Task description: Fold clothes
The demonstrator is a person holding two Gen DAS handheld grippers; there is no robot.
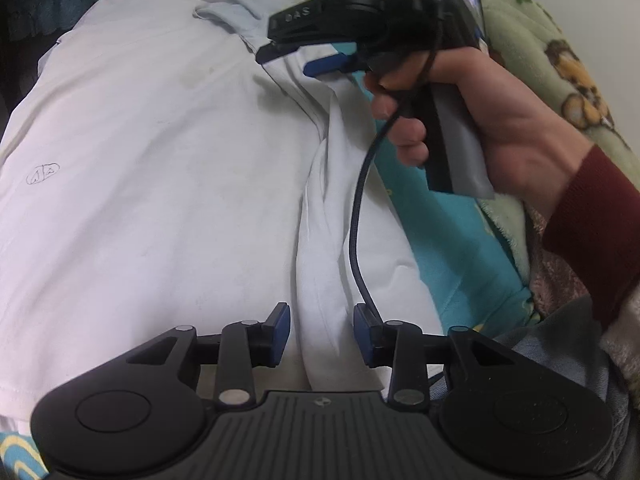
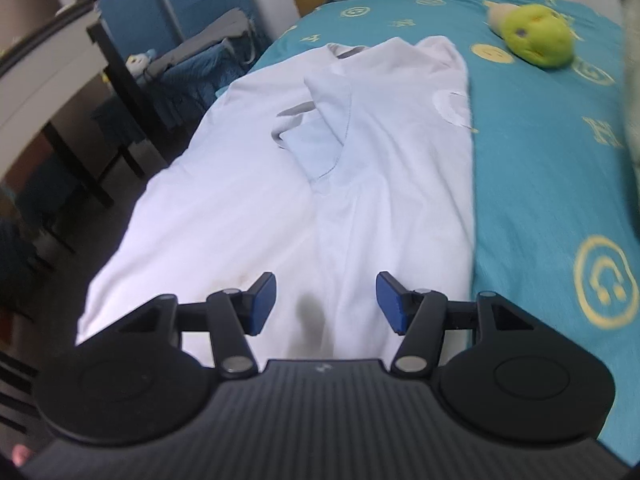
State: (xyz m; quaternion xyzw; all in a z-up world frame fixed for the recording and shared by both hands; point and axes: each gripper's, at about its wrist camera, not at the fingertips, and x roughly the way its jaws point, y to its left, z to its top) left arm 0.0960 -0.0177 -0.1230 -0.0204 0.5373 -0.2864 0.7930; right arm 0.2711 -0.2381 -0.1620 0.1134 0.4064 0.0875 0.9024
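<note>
On the bed: a white shirt (image 1: 160,160) is lying spread over the teal bedsheet (image 2: 540,168), its right side folded inward along its length (collar at the far end).
Left gripper (image 1: 321,336): it is hovering low over the shirt's folded strip, jaws parted, gripping nothing.
Right gripper (image 2: 326,304): it is hanging above the shirt's near hem with its blue pads (image 2: 262,304) wide apart, also released.
Right hand (image 1: 472,120): it is wrapping around the right gripper's handle, a dark red sleeve (image 1: 592,232) covering the wrist; a black cable (image 1: 360,216) is trailing down from it.
Bedsheet extras: a green plush toy (image 2: 536,36) is resting well apart from the shirt.
</note>
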